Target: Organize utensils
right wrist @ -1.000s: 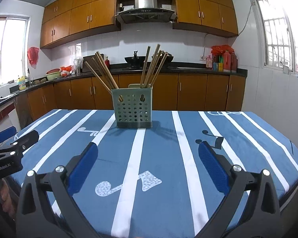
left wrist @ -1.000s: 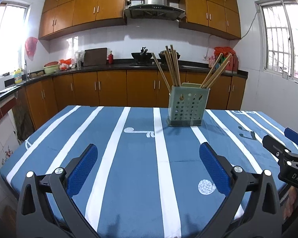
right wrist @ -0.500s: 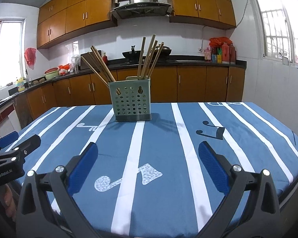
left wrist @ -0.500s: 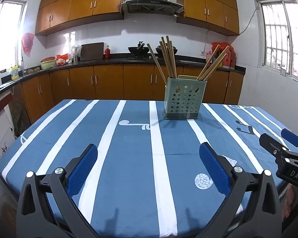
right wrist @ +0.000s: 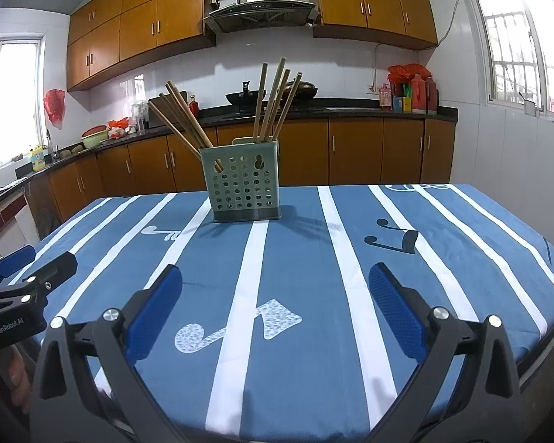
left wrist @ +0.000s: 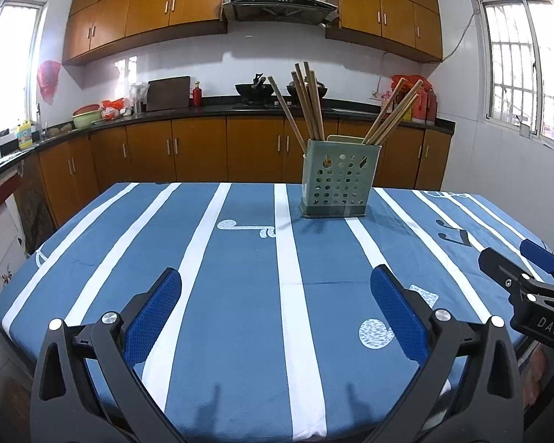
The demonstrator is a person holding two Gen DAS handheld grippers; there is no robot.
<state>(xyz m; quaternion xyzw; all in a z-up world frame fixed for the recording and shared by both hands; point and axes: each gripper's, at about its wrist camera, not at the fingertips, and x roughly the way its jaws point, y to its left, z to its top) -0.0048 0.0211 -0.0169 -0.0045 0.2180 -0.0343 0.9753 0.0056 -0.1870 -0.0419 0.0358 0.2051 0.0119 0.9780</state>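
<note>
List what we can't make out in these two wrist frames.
- Holder interior, both views: its perforated walls hide the chopsticks' lower ends, the compartment split and anything else inside.
- Right tongs, left view: cut off by the frame's right edge.
- Left tongs, right view: cut off at the left edge.
- Counter items: too small to identify.

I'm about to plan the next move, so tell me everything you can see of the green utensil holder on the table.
The utensil holder is a pale green, box-shaped caddy, apparently plastic, with rows of round holes in its front wall and a darker band at its base. The right wrist view shows two keyhole slots near its rim. It stands upright on the blue striped tablecloth, toward the far side. Wooden chopsticks stand in it in two bunches, leaning outward. Neither gripper touches it.
</note>
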